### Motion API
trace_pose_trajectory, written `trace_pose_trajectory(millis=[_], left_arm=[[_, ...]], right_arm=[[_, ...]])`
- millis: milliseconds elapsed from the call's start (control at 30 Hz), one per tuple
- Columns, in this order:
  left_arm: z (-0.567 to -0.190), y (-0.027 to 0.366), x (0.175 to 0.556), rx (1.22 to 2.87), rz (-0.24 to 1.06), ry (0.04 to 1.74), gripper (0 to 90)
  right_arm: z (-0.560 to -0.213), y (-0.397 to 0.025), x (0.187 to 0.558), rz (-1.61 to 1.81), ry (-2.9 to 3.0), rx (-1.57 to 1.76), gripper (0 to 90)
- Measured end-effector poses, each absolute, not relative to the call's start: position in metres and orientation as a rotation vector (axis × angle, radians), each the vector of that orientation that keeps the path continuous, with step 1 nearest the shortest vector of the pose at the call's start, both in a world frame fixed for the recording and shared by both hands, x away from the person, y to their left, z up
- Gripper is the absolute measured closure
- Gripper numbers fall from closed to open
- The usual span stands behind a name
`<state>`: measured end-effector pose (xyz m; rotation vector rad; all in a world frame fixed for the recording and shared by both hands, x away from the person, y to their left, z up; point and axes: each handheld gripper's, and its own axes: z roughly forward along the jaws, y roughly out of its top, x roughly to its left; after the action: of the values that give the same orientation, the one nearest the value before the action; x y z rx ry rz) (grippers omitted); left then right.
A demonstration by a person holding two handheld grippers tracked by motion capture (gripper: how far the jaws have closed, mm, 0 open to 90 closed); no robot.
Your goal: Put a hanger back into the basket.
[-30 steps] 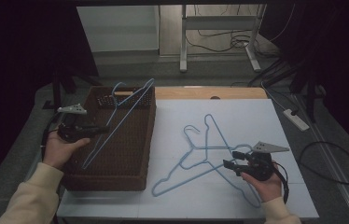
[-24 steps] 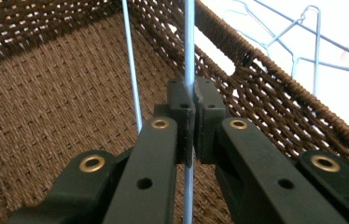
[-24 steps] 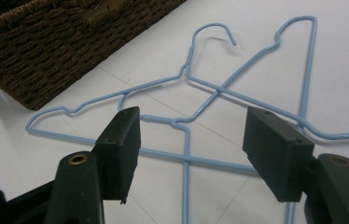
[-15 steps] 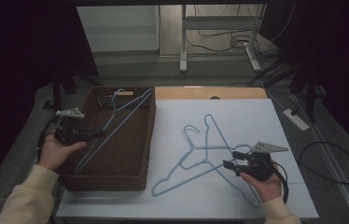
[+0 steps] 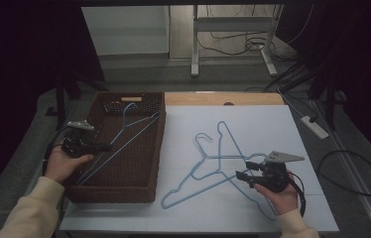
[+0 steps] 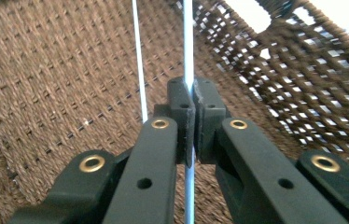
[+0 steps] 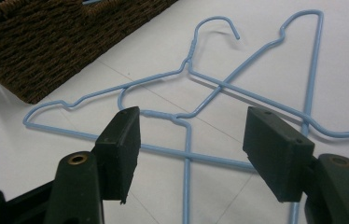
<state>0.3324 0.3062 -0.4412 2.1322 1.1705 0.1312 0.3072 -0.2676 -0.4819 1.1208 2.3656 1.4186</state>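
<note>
Lowered flat into the basket [image 5: 158, 148], the hanger [image 5: 124, 136] stays pinched in the left gripper [image 5: 101, 147]; the right gripper [image 5: 243, 171], jaws apart, faces the tangled hangers [image 5: 218, 163] just ahead.

Three blue hangers [image 5: 213, 163], one woven basket [image 5: 124, 186]

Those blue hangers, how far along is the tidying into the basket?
Done: nothing is let go in the basket yet. In hand: the left gripper is shut on one blue hanger that lies inside the basket. Left: two hangers on the white table, crossed over each other, with the right gripper open just above them.
</note>
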Motion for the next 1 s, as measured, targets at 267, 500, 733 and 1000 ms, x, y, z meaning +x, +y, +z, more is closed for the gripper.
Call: trace_pose_trajectory(millis=[267,500,733,1000], left_arm=[[-0.452,0.303,0.342,2.174,0.255,1.326,86.8],[-0.454,0.297,0.347,2.252,0.404,1.406,86.7],[-0.460,0.296,0.352,2.298,0.456,1.461,86.4],[-0.463,0.301,0.355,2.294,0.469,1.514,85.8]], right_arm=[[-0.482,-0.268,0.307,1.428,2.367,1.127,37.4],[-0.483,-0.267,0.308,1.418,2.377,1.123,37.3],[-0.483,-0.267,0.308,1.415,2.378,1.127,37.3],[-0.484,-0.265,0.308,1.404,2.387,1.125,37.3]])
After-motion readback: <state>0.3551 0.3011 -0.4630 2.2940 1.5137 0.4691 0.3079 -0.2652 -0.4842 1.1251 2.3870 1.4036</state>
